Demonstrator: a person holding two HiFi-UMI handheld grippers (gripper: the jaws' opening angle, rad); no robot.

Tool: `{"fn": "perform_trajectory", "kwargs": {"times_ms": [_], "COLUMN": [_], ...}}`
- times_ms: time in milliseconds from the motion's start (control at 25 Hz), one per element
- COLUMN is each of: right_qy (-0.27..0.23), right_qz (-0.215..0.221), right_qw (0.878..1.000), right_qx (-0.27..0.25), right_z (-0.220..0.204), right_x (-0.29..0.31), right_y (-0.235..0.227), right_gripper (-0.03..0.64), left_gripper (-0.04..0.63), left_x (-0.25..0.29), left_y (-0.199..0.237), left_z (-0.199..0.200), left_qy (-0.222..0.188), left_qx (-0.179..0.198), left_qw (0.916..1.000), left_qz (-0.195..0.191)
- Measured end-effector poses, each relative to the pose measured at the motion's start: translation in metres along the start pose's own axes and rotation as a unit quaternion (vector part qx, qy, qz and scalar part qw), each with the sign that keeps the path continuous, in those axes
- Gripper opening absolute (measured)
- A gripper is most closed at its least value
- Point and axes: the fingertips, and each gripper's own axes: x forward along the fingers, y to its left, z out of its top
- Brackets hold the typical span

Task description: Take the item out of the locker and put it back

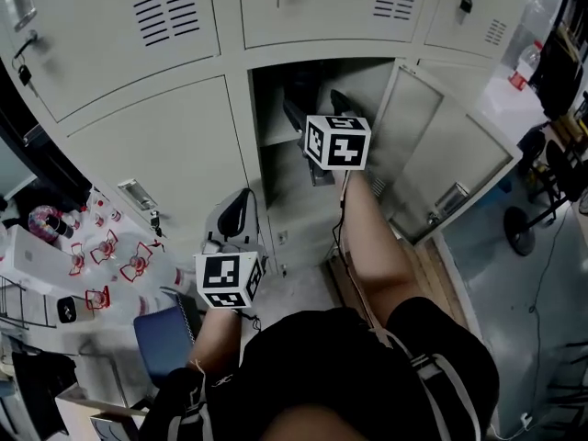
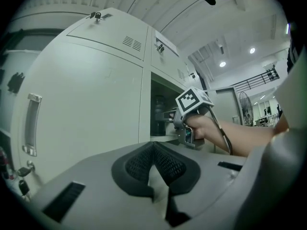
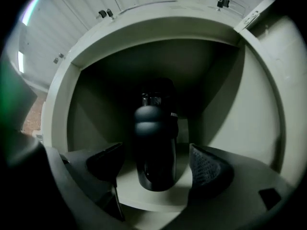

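Bottle (image 3: 154, 143) and right gripper (image 3: 157, 163) are what matter here. The dark bottle stands upright inside the open locker (image 3: 225, 104), on its shelf (image 3: 125, 188), near the shelf's front edge and about midway between the side walls. Its long axis is vertical. The right gripper reaches level into the opening with its jaws spread wide, one pad on each side of the bottle's lower body. A clear gap shows on both sides, so nothing is gripped, and the bottle rests on the shelf under its own weight. It lies straight ahead along the gripper's line; whether it already sits between the tips or just past them cannot be told. In the head view the locker door (image 1: 441, 154) hangs open toward the right, clear of the reaching arm. The left gripper (image 2: 154, 169) is held lower and farther back, in front of the closed door beside the open locker. Its jaws are pressed together with nothing between them, so the right hand is plainly the nearer one. Taking the bottle would probably need only a squeeze across its waist, perhaps after a slight push forward, then a level pull out over the front edge.
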Motion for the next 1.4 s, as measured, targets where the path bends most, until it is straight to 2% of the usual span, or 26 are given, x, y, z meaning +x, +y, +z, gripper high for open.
{"fn": "perform_trajectory", "kwargs": {"times_ms": [360,560,680,920,1120,1400], "right_qy": [0.059,0.089,0.102,0.094,0.087,0.074], "right_qz": [-0.007,-0.001,0.009,0.011,0.024,0.070], "right_qw": [0.996,0.994,0.993,0.994,0.996,0.991], "right_qx": [-0.064,-0.061,-0.052,-0.047,-0.005,0.082], "right_z": [-0.010,-0.012,-0.014,-0.012,-0.009,0.000], "right_x": [0.043,0.056,0.062,0.059,0.049,0.022], "right_y": [-0.004,-0.003,-0.001,0.000,-0.001,0.006], "right_gripper": [0.439,0.445,0.420,0.402,0.402,0.402], "left_gripper": [0.012,0.012,0.012,0.012,0.012,0.012], "left_x": [0.003,0.002,-0.001,-0.007,-0.007,-0.002], "left_y": [0.006,0.009,0.014,0.023,0.023,0.013], "left_z": [-0.001,-0.001,0.001,0.001,0.000,-0.002], "left_qy": [0.001,0.000,-0.001,-0.001,0.000,0.002], "left_qx": [-0.001,0.000,0.000,0.001,0.001,0.000], "left_qw": [1.0000,1.0000,0.9999,0.9997,0.9998,1.0000], "left_qz": [0.007,0.009,0.014,0.024,0.022,0.008]}}
